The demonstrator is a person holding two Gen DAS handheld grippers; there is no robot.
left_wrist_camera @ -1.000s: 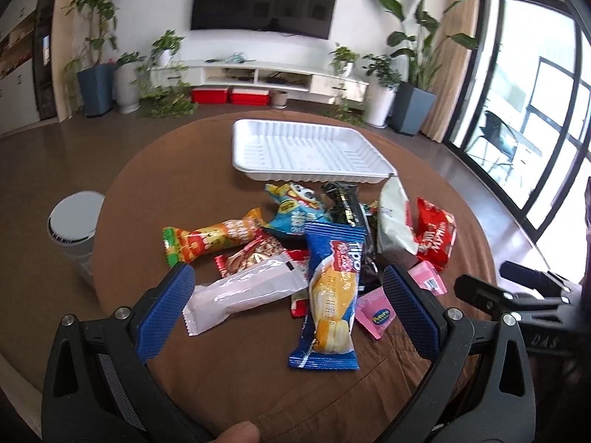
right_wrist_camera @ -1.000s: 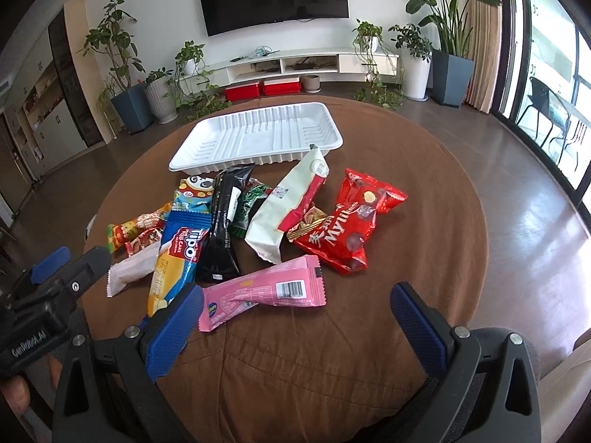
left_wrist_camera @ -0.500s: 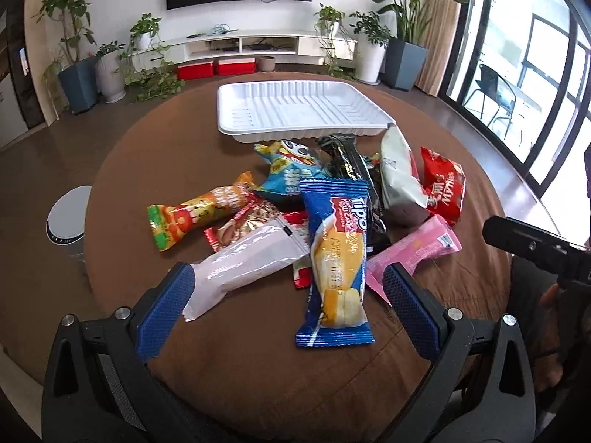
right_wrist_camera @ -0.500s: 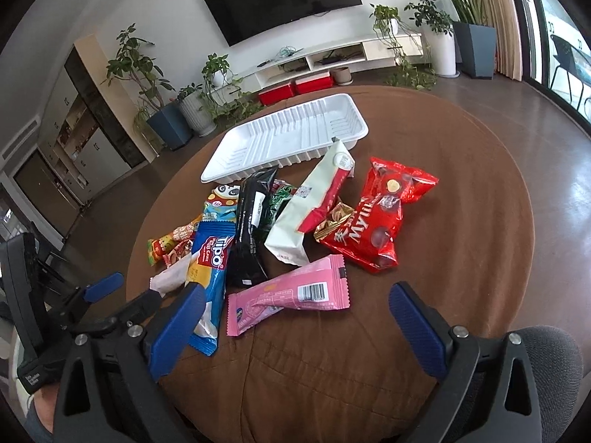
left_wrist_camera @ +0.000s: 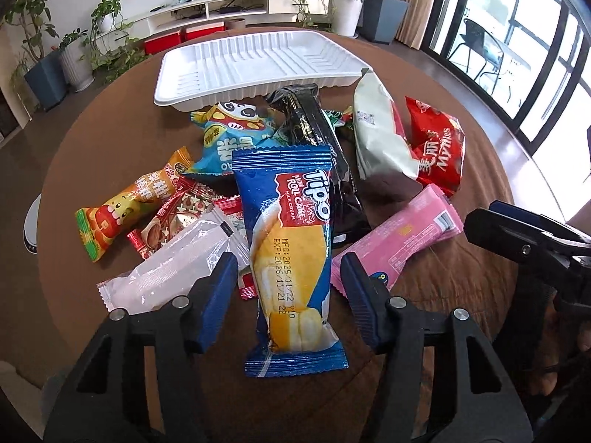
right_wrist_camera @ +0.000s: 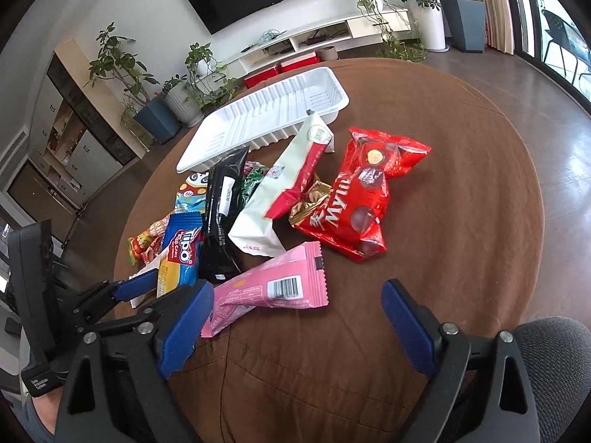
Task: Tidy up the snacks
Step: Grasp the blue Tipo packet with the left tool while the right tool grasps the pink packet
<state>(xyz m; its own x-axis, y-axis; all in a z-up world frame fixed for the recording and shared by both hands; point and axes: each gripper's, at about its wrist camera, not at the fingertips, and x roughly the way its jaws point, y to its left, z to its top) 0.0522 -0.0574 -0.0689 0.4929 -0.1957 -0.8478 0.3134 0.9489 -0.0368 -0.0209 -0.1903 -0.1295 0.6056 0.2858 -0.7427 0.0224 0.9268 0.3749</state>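
A pile of snack packets lies on the round brown table [left_wrist_camera: 461, 74] in front of an empty white tray [left_wrist_camera: 258, 62]. My left gripper [left_wrist_camera: 288, 291] is open, its blue pads on either side of the blue Tipo roll-cake packet [left_wrist_camera: 291, 243] without touching it. A clear white packet [left_wrist_camera: 173, 265] lies to its left and a pink packet [left_wrist_camera: 399, 236] to its right. My right gripper [right_wrist_camera: 295, 317] is open and empty, hovering just short of the pink packet [right_wrist_camera: 273, 284]. A red Mylikes bag [right_wrist_camera: 354, 199] and a white-and-red packet [right_wrist_camera: 284, 192] lie beyond it.
A black packet [left_wrist_camera: 321, 155], a light blue panda bag [left_wrist_camera: 232, 136] and an orange packet [left_wrist_camera: 125, 203] also lie in the pile. A grey chair [right_wrist_camera: 554, 354] sits at the near right. Plants and a TV cabinet stand behind the table.
My left gripper has moved forward and down over the Tipo packet and its jaws have narrowed around it. My right gripper has tilted left, closer to the pink packet.
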